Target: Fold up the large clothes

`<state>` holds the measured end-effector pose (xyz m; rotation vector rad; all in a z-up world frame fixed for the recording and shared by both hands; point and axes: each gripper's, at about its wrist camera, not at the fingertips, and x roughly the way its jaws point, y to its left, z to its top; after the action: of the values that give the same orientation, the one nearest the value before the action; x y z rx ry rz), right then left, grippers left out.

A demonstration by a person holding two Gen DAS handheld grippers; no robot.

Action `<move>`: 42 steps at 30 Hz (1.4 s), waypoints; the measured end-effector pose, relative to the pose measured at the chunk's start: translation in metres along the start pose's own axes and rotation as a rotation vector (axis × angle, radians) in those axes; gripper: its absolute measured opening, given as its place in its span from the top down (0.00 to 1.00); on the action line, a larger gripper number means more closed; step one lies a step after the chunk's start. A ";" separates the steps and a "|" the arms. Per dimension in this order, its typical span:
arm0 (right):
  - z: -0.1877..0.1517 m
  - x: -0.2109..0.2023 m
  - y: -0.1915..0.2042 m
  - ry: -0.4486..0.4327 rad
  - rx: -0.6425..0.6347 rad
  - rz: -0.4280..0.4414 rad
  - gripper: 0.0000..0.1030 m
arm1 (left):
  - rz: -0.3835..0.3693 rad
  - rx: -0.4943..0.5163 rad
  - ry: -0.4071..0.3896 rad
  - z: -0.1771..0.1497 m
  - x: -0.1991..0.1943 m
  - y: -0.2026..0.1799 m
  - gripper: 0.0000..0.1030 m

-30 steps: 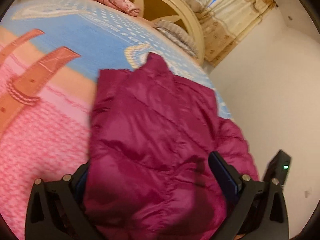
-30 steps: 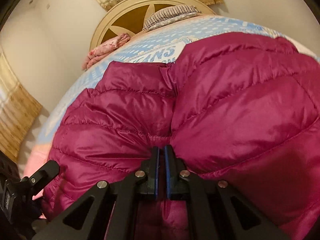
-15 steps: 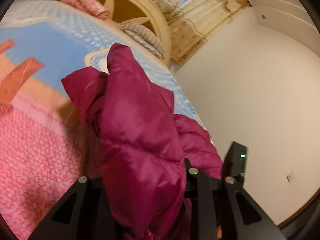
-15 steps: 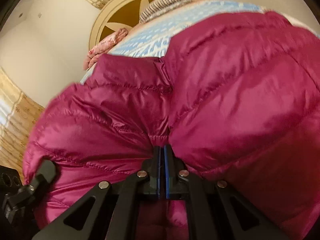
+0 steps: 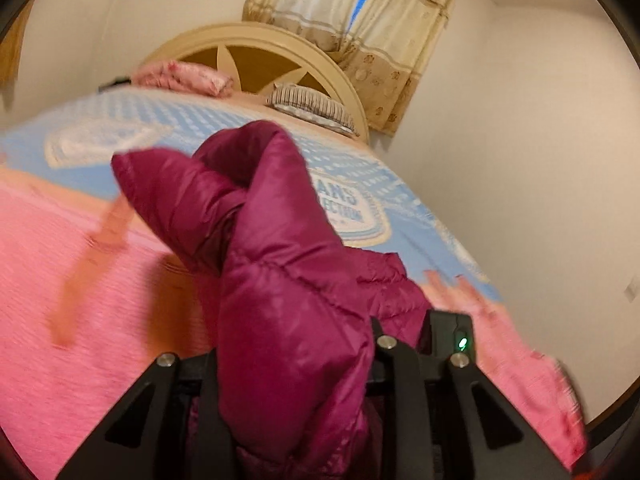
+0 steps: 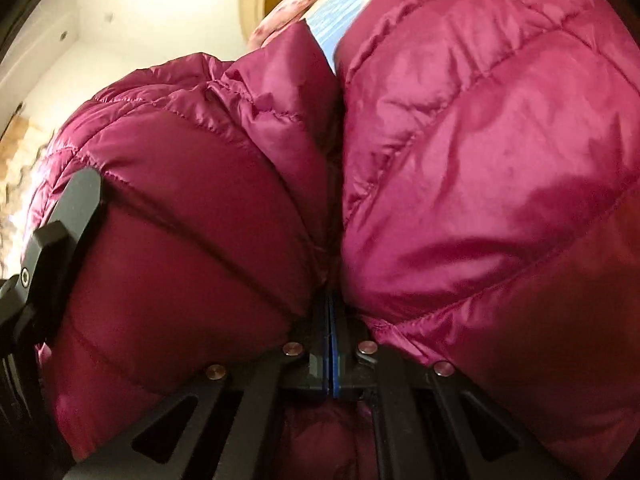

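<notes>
A magenta quilted puffer jacket [image 5: 280,264] hangs bunched from my left gripper [image 5: 292,364], lifted above the bed [image 5: 80,280]. The left gripper's fingers are closed on a thick fold of it; the fingertips are hidden by fabric. In the right wrist view the same jacket [image 6: 460,152] fills nearly the whole frame. My right gripper [image 6: 330,320] is shut on a pinched fold at the jacket's middle seam. The other gripper's black body [image 6: 60,232] shows at the left edge there.
The bed has a pink and blue blanket. A cream headboard [image 5: 256,56] with a striped pillow [image 5: 312,106] and a pink folded cloth [image 5: 184,78] stands at the far end. Curtains [image 5: 360,20] and a white wall [image 5: 540,140] are to the right.
Both grippers have lifted the jacket off the bed and brought it together. The left gripper, open around the fabric a second ago, has closed on it. The jacket now hangs bunched.
</notes>
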<state>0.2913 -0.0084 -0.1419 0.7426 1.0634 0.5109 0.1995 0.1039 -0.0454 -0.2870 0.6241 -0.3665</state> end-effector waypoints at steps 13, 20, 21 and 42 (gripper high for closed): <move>0.012 -0.197 -0.056 -0.402 -0.012 -0.129 0.98 | -0.055 0.449 0.054 -0.040 0.051 -0.135 0.73; 0.015 -0.240 -0.104 -0.443 0.064 -0.162 0.98 | -0.024 0.643 0.165 -0.094 0.091 -0.175 0.73; 0.015 -0.251 -0.113 -0.430 0.082 -0.131 0.98 | -0.018 0.670 0.169 -0.101 0.093 -0.178 0.73; 0.025 -0.260 -0.110 -0.431 0.045 -0.021 0.24 | -0.108 0.595 0.191 -0.102 0.111 -0.162 0.62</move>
<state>0.2103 -0.2684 -0.0644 0.8347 0.6805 0.2900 0.1807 -0.1030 -0.1217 0.2878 0.6587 -0.6684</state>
